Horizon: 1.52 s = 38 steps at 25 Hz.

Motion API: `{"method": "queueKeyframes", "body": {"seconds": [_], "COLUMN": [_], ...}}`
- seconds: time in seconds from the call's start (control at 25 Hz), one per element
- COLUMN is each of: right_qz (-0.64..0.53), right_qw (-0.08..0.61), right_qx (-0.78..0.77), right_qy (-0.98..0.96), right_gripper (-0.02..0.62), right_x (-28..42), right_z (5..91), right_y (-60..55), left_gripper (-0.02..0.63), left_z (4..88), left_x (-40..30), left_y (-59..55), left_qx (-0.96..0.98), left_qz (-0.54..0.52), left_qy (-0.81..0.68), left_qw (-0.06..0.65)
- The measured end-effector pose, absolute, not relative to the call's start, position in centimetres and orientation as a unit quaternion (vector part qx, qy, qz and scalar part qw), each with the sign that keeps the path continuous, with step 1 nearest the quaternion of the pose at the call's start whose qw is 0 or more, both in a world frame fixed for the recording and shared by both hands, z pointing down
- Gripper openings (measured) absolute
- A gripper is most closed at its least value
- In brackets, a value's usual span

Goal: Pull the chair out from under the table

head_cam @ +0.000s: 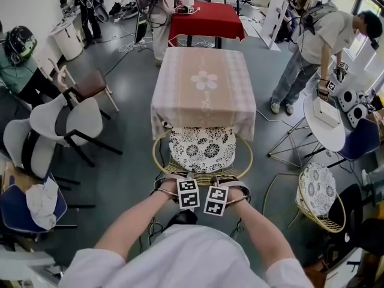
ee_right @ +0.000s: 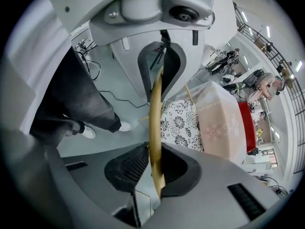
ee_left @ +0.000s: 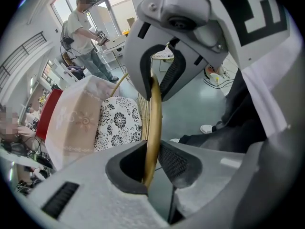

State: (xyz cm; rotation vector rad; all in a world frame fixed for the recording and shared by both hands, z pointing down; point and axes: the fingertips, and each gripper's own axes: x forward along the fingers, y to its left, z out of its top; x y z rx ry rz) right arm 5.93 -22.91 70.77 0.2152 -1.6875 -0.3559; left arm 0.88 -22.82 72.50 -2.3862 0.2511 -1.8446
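Observation:
The chair [head_cam: 203, 150] has a round golden wire rim and a black-and-white flowered cushion. It stands at the near side of the table [head_cam: 204, 86], which wears a pink checked cloth; the far part of the cushion lies under the cloth's hem. My left gripper [head_cam: 183, 188] and right gripper [head_cam: 221, 191] sit side by side on the chair's near rim. In the left gripper view the gold rim [ee_left: 153, 113] runs between the pads of the left gripper [ee_left: 153, 123], which is shut on it. In the right gripper view the right gripper [ee_right: 156, 128] likewise clamps the rim [ee_right: 155, 109].
White chairs [head_cam: 66, 125] and a blue chair [head_cam: 24, 206] stand at the left. A second wicker chair [head_cam: 318, 194] and a round white table [head_cam: 324, 125] are at the right, with a person [head_cam: 318, 47] bending there. A red-clothed table [head_cam: 207, 20] stands beyond.

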Motion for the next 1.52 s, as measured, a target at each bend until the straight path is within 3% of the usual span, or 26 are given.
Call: {"method": "queueKeyframes", "body": {"seconds": [1.52], "right_qz": [-0.163], "right_qw": [0.629], "right_qx": [0.094], "right_qy": [-0.755], "right_gripper": [0.060], "right_x": [6.5], "right_z": [70.9], "right_y": [-7.4], "left_gripper": [0.075], "left_z": [73.0], "left_x": [1.4], "left_y": [-7.5], "left_qx": [-0.772], "left_qz": [-0.625], "left_qy": [0.101], "left_qw": [0.051]}}
